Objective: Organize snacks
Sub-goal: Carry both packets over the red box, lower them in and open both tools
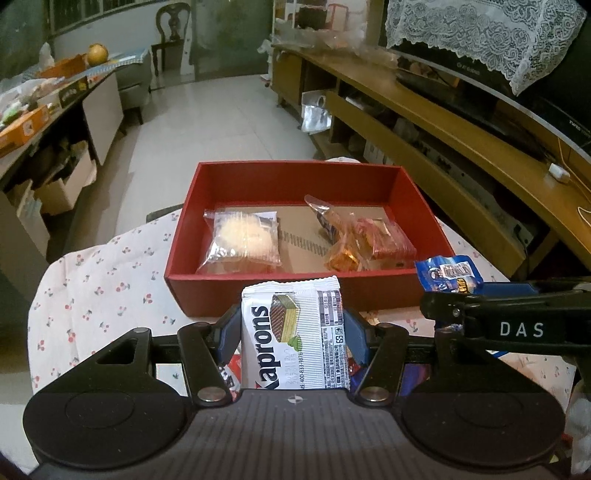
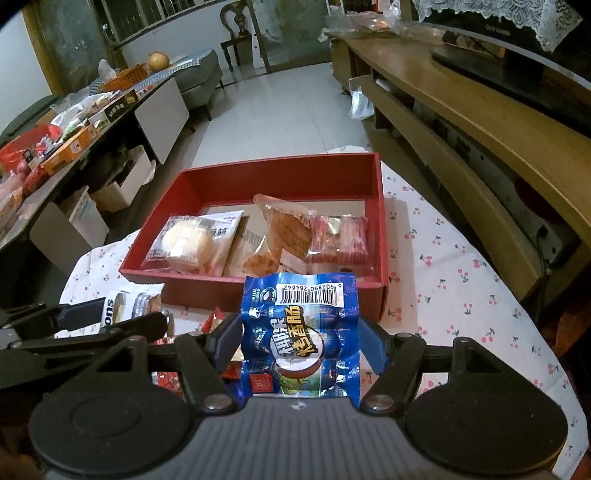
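loose snacks (image 2: 166, 376) under the left hand-held gripper (image 1: 291, 332) are mostly hidden, and the wafer pack (image 1: 293, 334) covers the red box (image 1: 177, 258) front wall.

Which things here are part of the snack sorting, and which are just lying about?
Job:
- white wafer packet, in the left gripper
- blue snack packet, in the right gripper
- red box
- clear bun pack and orange-red packs inside it

Lying about:
- TV stand
- lace cloth
- chair
- side-counter clutter
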`<state>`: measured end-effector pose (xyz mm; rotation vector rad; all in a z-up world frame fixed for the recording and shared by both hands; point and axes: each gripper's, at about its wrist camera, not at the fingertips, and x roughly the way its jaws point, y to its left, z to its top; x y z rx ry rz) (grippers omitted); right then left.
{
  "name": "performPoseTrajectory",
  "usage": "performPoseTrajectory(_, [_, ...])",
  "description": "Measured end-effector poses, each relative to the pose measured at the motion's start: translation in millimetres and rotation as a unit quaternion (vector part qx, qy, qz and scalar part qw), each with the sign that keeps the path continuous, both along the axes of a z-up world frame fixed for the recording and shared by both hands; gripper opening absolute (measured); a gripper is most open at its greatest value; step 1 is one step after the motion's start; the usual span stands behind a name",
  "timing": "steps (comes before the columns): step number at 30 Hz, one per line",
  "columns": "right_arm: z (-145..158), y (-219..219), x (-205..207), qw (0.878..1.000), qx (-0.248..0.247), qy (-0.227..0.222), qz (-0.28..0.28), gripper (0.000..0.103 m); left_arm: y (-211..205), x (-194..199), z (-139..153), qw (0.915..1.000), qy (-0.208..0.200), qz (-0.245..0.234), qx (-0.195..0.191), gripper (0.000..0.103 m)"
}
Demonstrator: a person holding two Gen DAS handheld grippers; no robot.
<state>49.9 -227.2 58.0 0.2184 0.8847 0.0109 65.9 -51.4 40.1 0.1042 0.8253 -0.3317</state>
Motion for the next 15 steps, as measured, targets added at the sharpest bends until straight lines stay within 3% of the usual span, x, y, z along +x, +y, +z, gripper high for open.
performPoseTrajectory(15, [2.0,-3.6,10.4,1.0,0.004,-0.003,-0.007,0.074,-7.3,10.8,5.3,0.9999,-0.012,-0.001,0.002,0.065])
